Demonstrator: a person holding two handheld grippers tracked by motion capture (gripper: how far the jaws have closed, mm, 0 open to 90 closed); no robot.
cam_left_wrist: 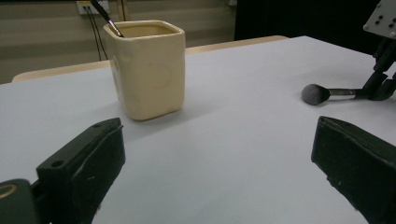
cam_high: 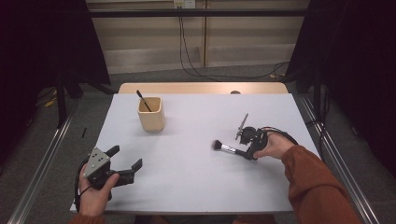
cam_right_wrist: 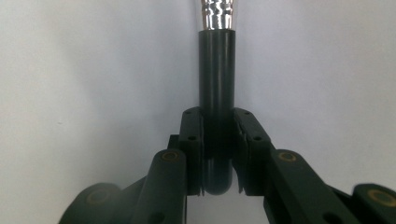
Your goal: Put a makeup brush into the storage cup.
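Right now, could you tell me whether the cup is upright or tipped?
Upright: the cup stands on its base on the table, its open mouth upward.

So it's a makeup brush with a black round handle, a shiny silver metal collar and a fluffy dark grey head [cam_high: 227,149]. It's lying flat on the white table, bristles aimed away from the right gripper [cam_high: 246,152], toward the table's middle. The butt end of the handle sits right between that claw's two jaws, which are pinched in against both sides of it. The head is well out in front of the claw.
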